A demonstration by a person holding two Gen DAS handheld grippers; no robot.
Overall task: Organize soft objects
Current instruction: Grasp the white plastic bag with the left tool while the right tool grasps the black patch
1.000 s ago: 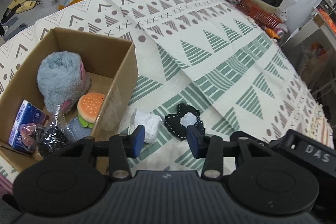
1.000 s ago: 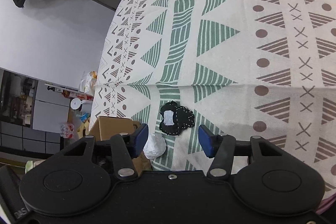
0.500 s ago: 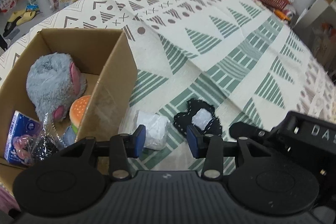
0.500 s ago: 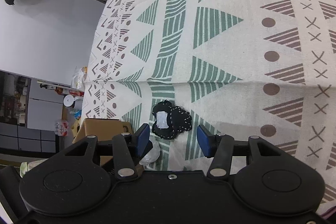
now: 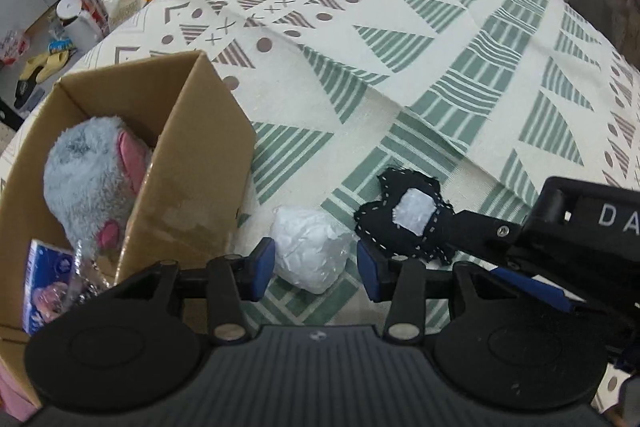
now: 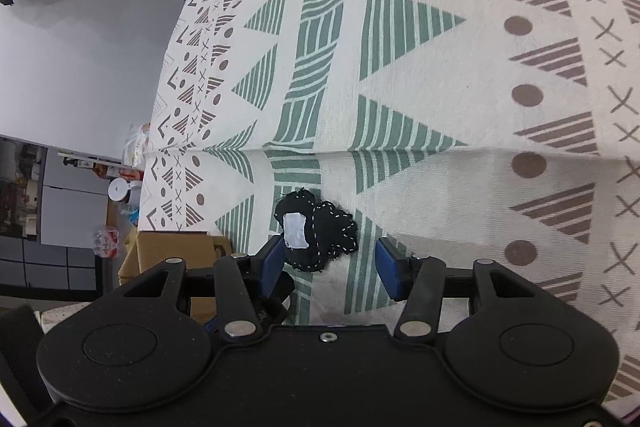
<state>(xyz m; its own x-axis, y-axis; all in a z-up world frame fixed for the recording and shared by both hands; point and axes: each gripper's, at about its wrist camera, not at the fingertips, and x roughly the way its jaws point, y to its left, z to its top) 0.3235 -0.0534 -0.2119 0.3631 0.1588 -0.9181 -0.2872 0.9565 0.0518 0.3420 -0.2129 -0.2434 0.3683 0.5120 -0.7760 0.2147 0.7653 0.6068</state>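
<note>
Both claws are spread wide, holding nothing. Left gripper (image 5: 316, 269) straddles a white crinkly wad (image 5: 310, 251) just beside the cardboard box (image 5: 192, 195). Right gripper (image 6: 330, 265) brackets the black stitched fabric piece (image 6: 320, 237) with its white patch, lying flat on the patterned cloth (image 6: 440, 67). A grey plush (image 5: 90, 179) sits in the box.

A cream woven cloth with green striped triangles and brown dots and crosses (image 5: 400, 67) covers the surface. On it lie a black fabric patch with white stitching and a pale square (image 5: 404, 217) and a white crinkled wad (image 5: 308, 253). A brown cardboard box (image 5: 192, 179) holds a grey-and-pink fluffy plush (image 5: 88, 183). Both claws have blue pads (image 6: 390, 269).
</note>
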